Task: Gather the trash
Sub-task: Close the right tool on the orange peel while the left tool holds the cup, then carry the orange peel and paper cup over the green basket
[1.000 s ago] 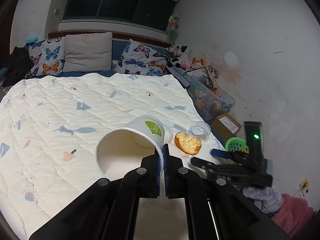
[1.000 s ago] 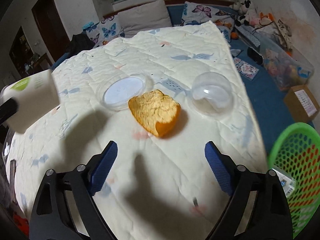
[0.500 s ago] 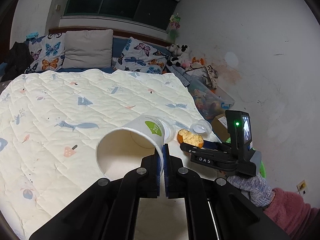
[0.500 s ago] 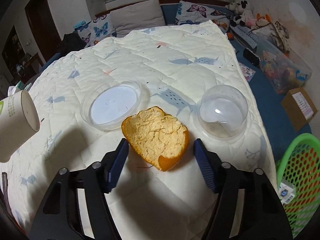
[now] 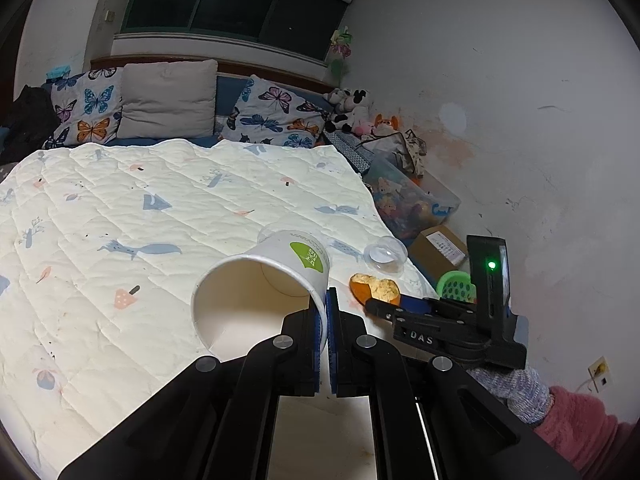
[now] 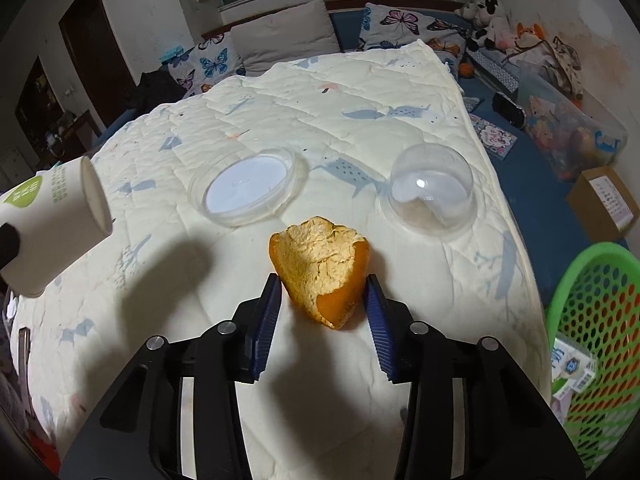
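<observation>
Left gripper (image 5: 325,334) is clamping the rim wall of a white paper cup (image 5: 264,286), pads nearly together with only the cup wall between them. The cup is hanging tilted above the quilt (image 5: 160,208), mouth facing the camera, green label uppermost; in the right wrist view the same cup (image 6: 52,236) is showing at the left edge, clear of the bedding.

Right gripper (image 6: 322,320) is standing partly open, its blue pads (image 6: 269,316) flanking an orange peel (image 6: 320,268) that is lying on the quilt (image 6: 340,120). The pads are sitting right against the peel's sides; whether they are actually pressing it cannot be told. In the left wrist view the peel (image 5: 376,289) is sitting at the tip of that gripper.

Beyond the peel, a flat clear lid (image 6: 246,186) and a clear dome lid (image 6: 432,192) are resting on the quilt, apart from each other. A green mesh basket (image 6: 592,320) is standing off the bed's right edge, a small carton (image 6: 570,364) inside it
</observation>
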Motion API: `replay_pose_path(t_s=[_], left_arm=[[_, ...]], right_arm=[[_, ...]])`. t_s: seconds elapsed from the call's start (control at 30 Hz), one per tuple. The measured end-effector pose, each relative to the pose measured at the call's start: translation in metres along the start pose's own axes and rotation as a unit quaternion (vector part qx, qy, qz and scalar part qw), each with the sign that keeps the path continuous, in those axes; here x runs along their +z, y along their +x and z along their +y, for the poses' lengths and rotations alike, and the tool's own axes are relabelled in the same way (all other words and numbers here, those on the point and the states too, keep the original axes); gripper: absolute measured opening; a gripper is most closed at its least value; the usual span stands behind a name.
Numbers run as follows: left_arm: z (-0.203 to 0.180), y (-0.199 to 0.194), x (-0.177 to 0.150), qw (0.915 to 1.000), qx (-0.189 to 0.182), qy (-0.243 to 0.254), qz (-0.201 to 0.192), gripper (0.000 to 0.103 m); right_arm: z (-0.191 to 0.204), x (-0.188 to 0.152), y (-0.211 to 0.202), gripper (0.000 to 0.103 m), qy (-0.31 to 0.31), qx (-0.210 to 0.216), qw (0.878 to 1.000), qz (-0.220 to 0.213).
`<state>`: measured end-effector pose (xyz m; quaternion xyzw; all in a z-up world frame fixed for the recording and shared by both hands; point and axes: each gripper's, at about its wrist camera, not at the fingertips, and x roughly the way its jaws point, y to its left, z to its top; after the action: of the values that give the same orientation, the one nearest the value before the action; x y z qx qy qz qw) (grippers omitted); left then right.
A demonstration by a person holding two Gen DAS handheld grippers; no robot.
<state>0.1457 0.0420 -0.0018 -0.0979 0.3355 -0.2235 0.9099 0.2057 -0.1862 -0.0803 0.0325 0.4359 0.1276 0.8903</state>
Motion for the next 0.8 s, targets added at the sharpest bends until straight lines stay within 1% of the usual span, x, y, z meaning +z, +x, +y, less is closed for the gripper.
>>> replay_pose_path(t_s=[0.2, 0.43, 0.8], left_arm=[[-0.014, 0.001, 0.000, 0.9999, -0.011, 0.007, 0.000, 0.003], [-0.037, 0.008, -0.004, 0.9993, -0.029, 0.023, 0.006, 0.003], [-0.073, 0.024, -0.005, 0.9971, -0.058, 0.046, 0.019, 0.003]], right_arm=[[-0.002, -0.018, -0.020, 0.039, 0.007, 0.009, 1.000, -0.004], [-0.015, -0.043, -0.047, 0.037, 0.020, 0.011, 1.000, -0.013], [-0.046, -0.070, -0.087, 0.036, 0.052, -0.003, 0.998, -0.033]])
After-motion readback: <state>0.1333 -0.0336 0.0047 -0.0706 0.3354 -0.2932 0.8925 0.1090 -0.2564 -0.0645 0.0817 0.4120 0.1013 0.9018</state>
